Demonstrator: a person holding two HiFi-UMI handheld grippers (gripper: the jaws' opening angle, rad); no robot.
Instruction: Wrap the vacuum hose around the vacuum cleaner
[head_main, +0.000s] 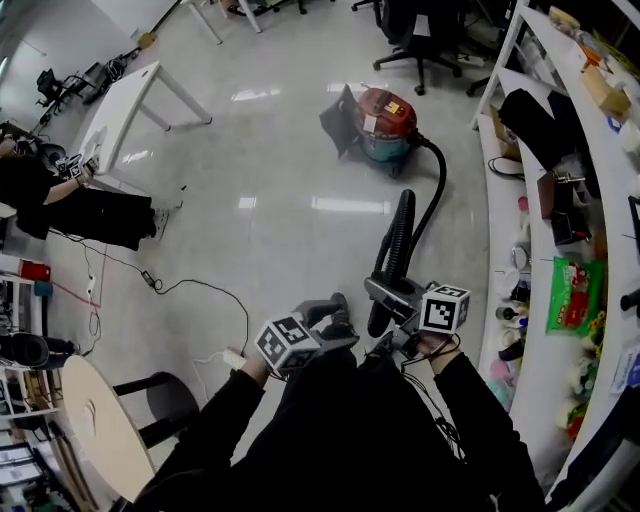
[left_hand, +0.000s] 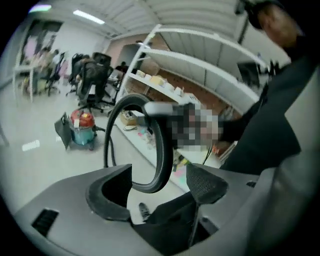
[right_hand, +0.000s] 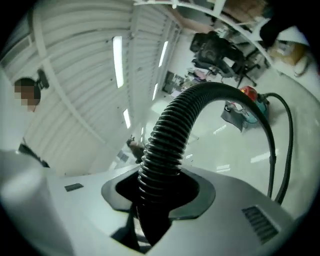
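The vacuum hose (head_main: 402, 235) is black, thick and closely ribbed; the right claw (right_hand: 160, 192) is clamped on it, its dark pads pressing the ridges from both sides. From there the hose rises in an arch, and a slimmer, smooth black length curves on to the vacuum cleaner (head_main: 385, 125), which stands well apart on the glossy pale floor (head_main: 270, 150). The cleaner is a squat drum (red on top, teal below).

The left claw (left_hand: 159, 190) stands wide open; its pads, finely dimpled, are clear of the black loop that hangs between them. Both grey claws are held close together in front of the person, each with its marker cube.

Along the right runs a curved white shelf (head_main: 600, 200) crowded with small goods, a green packet (head_main: 573, 293) among them; most are too small to name. A white table (head_main: 120, 115) stands at the far left, a round wooden table (head_main: 95, 430) nearer.
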